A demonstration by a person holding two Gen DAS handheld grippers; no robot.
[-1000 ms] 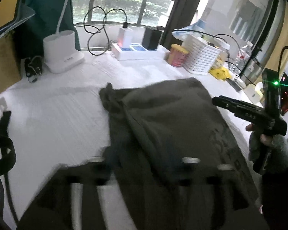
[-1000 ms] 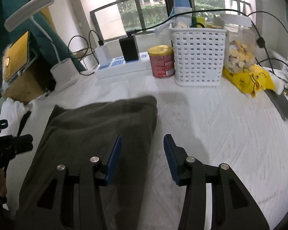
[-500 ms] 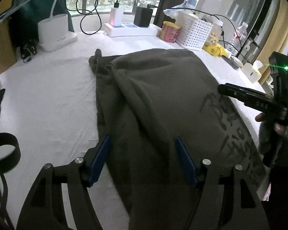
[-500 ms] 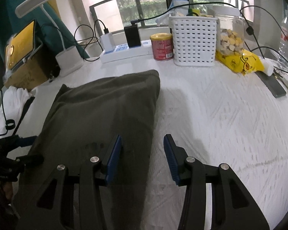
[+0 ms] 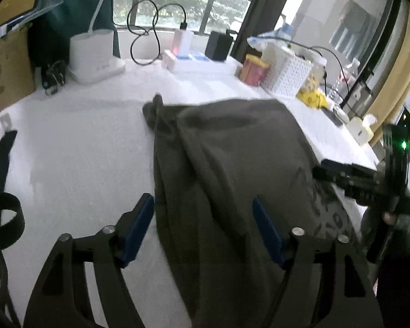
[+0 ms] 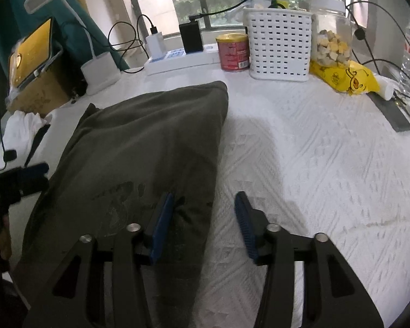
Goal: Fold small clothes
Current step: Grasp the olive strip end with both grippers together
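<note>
A dark olive garment (image 5: 232, 169) lies folded lengthwise on the white table cover (image 5: 82, 147), with a faded print near its near end (image 6: 123, 188). My left gripper (image 5: 203, 218) hovers over the garment's left edge. Its jaws are opening, and cloth lies below them without being pinched. My right gripper (image 6: 203, 207) straddles the garment's right edge. Its jaws are opening too, and the blue pads (image 6: 161, 218) stand clear of the cloth. Each view shows the other gripper: the right gripper (image 5: 341, 175) in a gloved hand (image 5: 396, 218), and the left gripper (image 6: 27, 175).
Along the back stand a white basket (image 6: 278, 43), a red can (image 6: 233, 52), a power strip (image 6: 177, 57), a lamp base (image 6: 101, 73), a jar (image 6: 330, 41) and a yellow bag (image 6: 347, 78). A cardboard box (image 6: 38, 90), white cloth (image 6: 22, 128) and black strap (image 5: 2, 210) sit left.
Both grippers' jaws stand wider than before. The right gripper has drawn back toward the garment's near end, over its right edge. The left view has steadied after a blurred move.
</note>
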